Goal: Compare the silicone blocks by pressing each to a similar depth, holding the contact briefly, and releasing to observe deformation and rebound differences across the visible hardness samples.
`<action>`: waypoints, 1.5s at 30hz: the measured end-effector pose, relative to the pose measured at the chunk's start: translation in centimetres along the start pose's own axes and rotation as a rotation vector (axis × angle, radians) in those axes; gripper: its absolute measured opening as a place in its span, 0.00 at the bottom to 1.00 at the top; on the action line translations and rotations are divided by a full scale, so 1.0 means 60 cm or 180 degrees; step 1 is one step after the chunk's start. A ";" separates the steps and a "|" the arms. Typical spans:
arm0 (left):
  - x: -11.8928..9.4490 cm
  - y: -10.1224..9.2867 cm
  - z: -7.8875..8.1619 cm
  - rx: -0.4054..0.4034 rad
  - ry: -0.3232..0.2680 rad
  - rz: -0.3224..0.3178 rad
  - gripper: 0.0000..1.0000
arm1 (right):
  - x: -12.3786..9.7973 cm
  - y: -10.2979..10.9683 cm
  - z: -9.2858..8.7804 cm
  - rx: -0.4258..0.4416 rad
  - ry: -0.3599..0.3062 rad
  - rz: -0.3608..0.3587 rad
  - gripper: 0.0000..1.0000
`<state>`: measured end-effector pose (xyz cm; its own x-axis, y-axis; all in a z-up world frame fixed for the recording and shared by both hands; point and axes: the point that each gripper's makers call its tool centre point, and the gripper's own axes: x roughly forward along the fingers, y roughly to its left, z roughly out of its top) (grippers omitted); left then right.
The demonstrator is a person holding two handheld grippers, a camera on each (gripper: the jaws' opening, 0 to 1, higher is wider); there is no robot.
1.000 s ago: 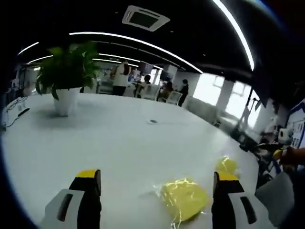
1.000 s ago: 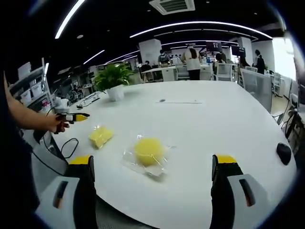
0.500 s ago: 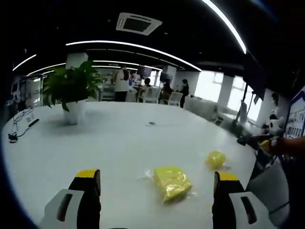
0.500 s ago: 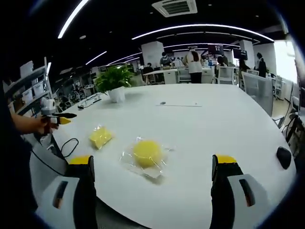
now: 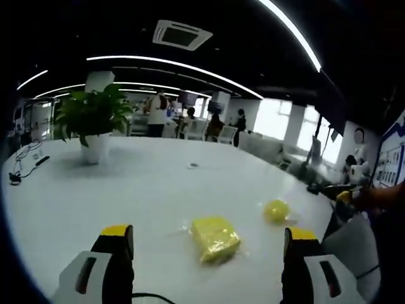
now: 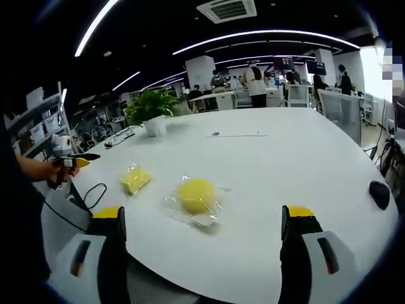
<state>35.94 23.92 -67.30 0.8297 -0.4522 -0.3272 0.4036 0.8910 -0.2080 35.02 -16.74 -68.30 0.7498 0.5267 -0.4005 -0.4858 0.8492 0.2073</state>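
Observation:
Two yellow silicone blocks in clear wrappers lie on the white table. The squarish block rests just ahead of my left gripper, which hovers open near the table edge and touches nothing. Further right is the round block. In the right gripper view the round block lies in front of my right gripper, also open and apart from it. The squarish block is to its left. A hand holds the left gripper off the table's left edge.
A potted plant stands at the far side of the table. A black mouse sits near the right edge and a black cable hangs over the left edge. More cables lie by the plant. People sit at desks behind.
The left gripper has drawn back from the squarish block, which now looks smaller and farther ahead. The right gripper view has barely shifted. Neither block has moved.

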 end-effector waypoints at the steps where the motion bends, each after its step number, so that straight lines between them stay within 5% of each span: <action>1: -0.001 0.006 0.002 0.0111 -0.0017 0.0095 1.00 | 0.000 0.000 -0.002 -0.0001 0.0014 0.0004 0.96; 13: 0.008 -0.009 0.011 -0.0129 -0.0092 0.0104 1.00 | -0.005 -0.011 0.005 -0.0046 0.0076 -0.0019 0.96; 16: 0.015 -0.013 0.002 -0.0086 0.0057 0.0147 1.00 | -0.002 -0.018 0.010 -0.0036 0.0066 -0.0006 0.96; 23: 0.030 -0.033 0.038 -0.0043 -0.0064 0.0033 1.00 | 0.002 -0.024 0.014 -0.0042 0.0090 0.0034 0.96; 32: 0.081 -0.072 0.054 0.0135 0.0112 -0.0057 1.00 | 0.008 -0.039 0.016 -0.0052 0.0078 0.0086 0.96; 45: 0.149 -0.124 0.092 -0.0094 0.0200 -0.0418 1.00 | 0.007 -0.041 0.016 -0.0037 0.0085 0.0126 0.96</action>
<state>42.49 13.45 -63.60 0.7445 -0.5672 -0.3522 0.4948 0.8229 -0.2793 36.97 -18.59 -68.15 0.7177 0.5584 -0.4160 -0.5200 0.8271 0.2132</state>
